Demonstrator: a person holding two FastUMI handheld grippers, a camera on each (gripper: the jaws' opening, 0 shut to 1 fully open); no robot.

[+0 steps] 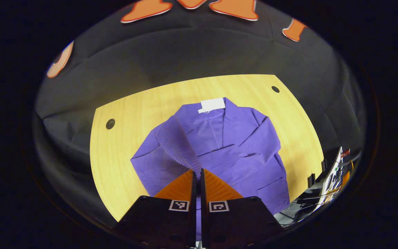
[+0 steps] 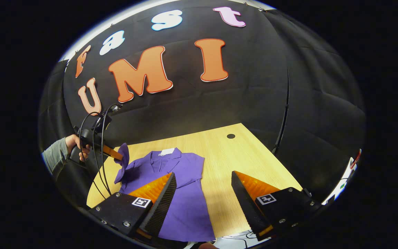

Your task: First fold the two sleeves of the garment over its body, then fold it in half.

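A purple garment [image 1: 240, 152] lies flat on the wooden table [image 1: 123, 145], its collar with a white tag [image 1: 212, 104] pointing away. My left gripper [image 1: 198, 172] is shut on one sleeve [image 1: 178, 145] and holds it up off the table, above the body. The other sleeve [image 1: 257, 136] lies folded across the chest. In the right gripper view the garment [image 2: 185, 173] sits ahead and to the left. My right gripper [image 2: 203, 174] hangs open over the garment's right edge, with nothing between its fingers. Farther off, a hand [image 2: 74, 145] holds the left gripper [image 2: 116, 155] with the raised sleeve [image 2: 123, 162].
Round holes [image 1: 110, 123] [image 1: 275, 89] mark the tabletop near its far corners. Cables and a stand with equipment [image 1: 333, 176] crowd the table's right side. Bare wood [image 2: 247, 155] lies to the right of the garment. Black cloth walls close in behind.
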